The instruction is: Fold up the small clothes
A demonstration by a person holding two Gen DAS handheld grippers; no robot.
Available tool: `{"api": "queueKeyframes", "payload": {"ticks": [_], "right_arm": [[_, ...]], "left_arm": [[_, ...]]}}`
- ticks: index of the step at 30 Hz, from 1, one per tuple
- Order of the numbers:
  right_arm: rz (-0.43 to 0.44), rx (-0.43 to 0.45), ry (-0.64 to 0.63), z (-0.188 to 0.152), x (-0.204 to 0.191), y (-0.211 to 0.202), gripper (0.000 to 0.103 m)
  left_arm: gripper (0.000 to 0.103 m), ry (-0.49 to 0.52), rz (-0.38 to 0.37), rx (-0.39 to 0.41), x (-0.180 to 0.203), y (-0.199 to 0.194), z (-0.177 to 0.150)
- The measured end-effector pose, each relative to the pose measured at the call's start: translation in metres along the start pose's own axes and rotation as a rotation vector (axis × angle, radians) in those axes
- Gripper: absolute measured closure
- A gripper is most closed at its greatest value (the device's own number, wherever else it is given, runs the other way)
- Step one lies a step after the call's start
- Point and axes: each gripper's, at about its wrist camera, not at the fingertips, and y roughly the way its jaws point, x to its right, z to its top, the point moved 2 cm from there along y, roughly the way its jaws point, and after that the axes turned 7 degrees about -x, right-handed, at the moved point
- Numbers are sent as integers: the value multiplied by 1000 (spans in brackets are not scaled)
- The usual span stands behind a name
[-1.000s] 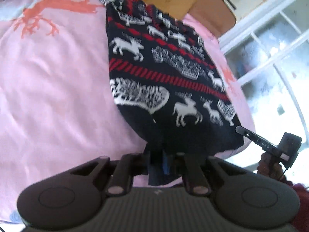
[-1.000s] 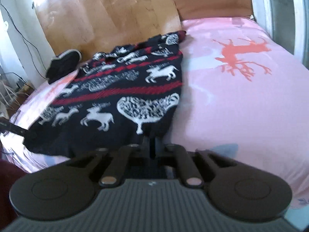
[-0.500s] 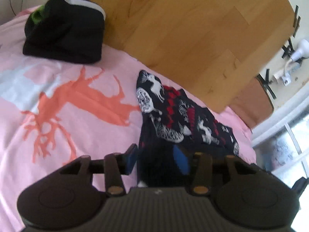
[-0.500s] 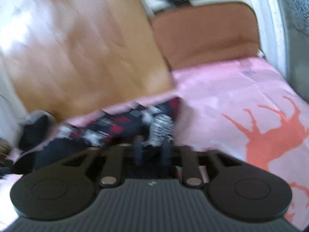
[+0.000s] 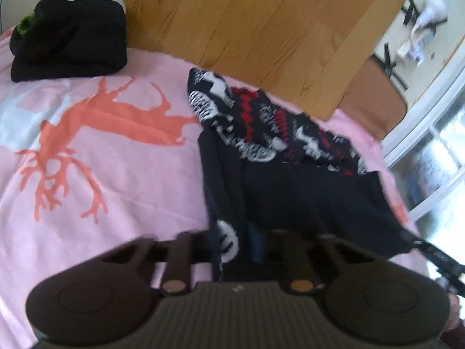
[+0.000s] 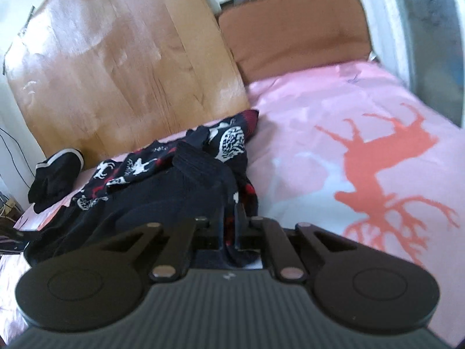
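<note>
Your left tongs (image 5: 247, 241) sit at the left near corner of the patterned sweater (image 5: 284, 160), and their jaws have just been closing, with the dark hem between them; they now pinch that fabric. From this corner the garment runs away from you and to the right, toward the wooden board (image 5: 261, 29) at the head of the bed (image 5: 101, 174), so its long axis lies roughly along the way the tongs point. The near half is lifted and doubled over, dark inner side up, while the far patterned half lies bunched on the pink sheet.

Further right, your right tongs (image 6: 231, 232) pinch the opposite near corner, their jaws also having just been closing on the cloth. Here the sweater lies ahead and to the left, between your two hands.

Both hands look about equally close to the fold line, so neither leads. Judging by this, the coming move is to carry both corners forward together, along the long axis, and lay the hem onto the far edge near the board. The folded dark garment (image 5: 69, 37) lies well apart to the left.
</note>
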Motion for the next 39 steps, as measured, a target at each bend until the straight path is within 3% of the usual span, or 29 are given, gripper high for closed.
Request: {"api": "queueKeyframes", "payload": {"ticks": [2,3,5,7,8,10,12,14,16,17,18,19,21,24,26,29,31,34,36,38,39], "right_arm": [[-16,31,-2,-12,-1,-18,94],[-25,32,3,-22,1,-26,94],[-60,-16,-11,-40,4,-26,93],[-76,-12,-28,-46,5,-22,88],[-86,-16,-14,-42,6,-22,80],[-74,33,30,-30,7,-29,77],[-53,85,30,-18,2,-32,75],[-28,104,-11,-9,-11,-30,74],[11,96,-54,-6,-28,-18,74],[33,84,-71,-6,-36,-10,74],[56,66,-91,-6,-47,1,74],[72,53,-108,-7,-55,10,74],[85,23,-131,-11,-65,33,74],[24,-37,-105,-16,-62,63,75],[49,-21,-73,-12,-56,61,75],[72,-24,-34,-11,-48,61,75],[65,-23,-37,-12,-50,62,75],[36,-18,-73,-14,-58,62,74],[27,-17,-83,-17,-60,61,74],[33,-16,-75,-17,-58,60,74],[38,-16,-66,-17,-57,61,74]], "left_arm": [[86,10,12,-1,-4,0,-2],[80,4,14,-3,-6,1,-1],[73,-6,12,-6,-9,1,-1],[48,7,31,1,-6,-1,-2],[41,16,33,10,-4,-4,-4],[22,38,17,49,0,-15,-11],[18,59,9,90,4,-27,-20],[18,68,10,97,8,-31,-25],[28,66,6,76,11,-26,-29],[34,61,11,58,11,-20,-31],[56,57,13,42,11,-14,-32],[67,56,13,20,11,-8,-33],[79,98,34,33,15,-8,-35],[84,209,57,45,21,-18,-37],[87,256,55,64,19,-32,-34],[100,253,72,134,4,-60,-21],[101,224,140,182,-12,-75,-14],[100,118,127,157,-37,-80,-11],[99,103,106,132,-39,-76,-19],[84,117,85,120,-31,-72,-28],[61,119,63,114,-27,-70,-32]]}}
